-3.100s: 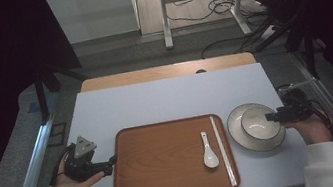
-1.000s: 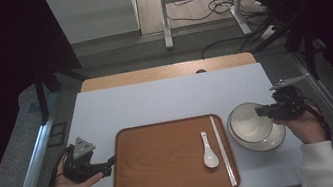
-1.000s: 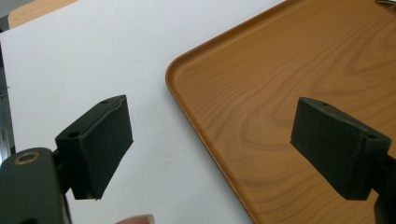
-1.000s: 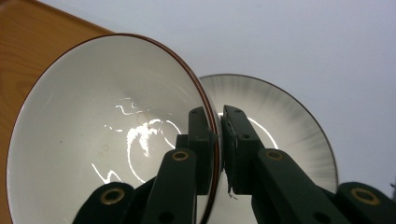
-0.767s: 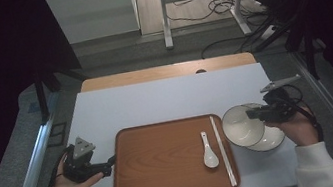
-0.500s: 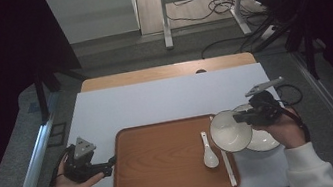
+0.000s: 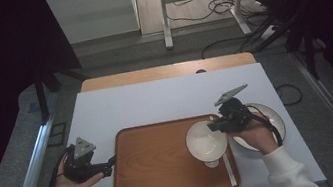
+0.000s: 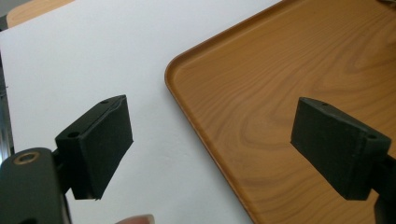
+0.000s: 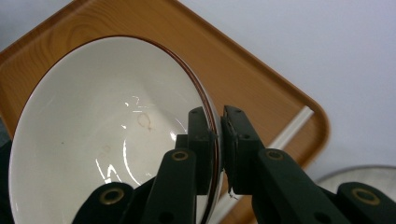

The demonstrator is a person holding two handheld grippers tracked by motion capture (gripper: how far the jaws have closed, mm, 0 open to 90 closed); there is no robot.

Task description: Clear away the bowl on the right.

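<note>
A white bowl (image 7: 206, 140) with a thin dark rim hangs tilted over the right part of the wooden tray (image 7: 158, 168). My right gripper (image 7: 214, 126) is shut on its right rim. In the right gripper view the two jaws pinch the bowl (image 9: 107, 135) at its rim, one inside and one outside, with my right gripper (image 9: 218, 140) above the tray (image 9: 261, 88). My left gripper (image 7: 110, 164) rests at the tray's left edge. In the left gripper view it (image 8: 219, 149) stands open, with nothing between its jaws, over the tray's corner (image 8: 289, 79).
A white plate (image 7: 266, 123) lies on the white table (image 7: 165, 98) right of the tray, seen also as a grey plate edge (image 9: 369, 175). A white spoon (image 7: 211, 164) pokes out beneath the bowl. Pale chopsticks (image 7: 229, 167) lie along the tray's right side.
My right gripper has lifted the bowl off the plate and carried it left, over the tray and the spoon. The left gripper has stayed put.
</note>
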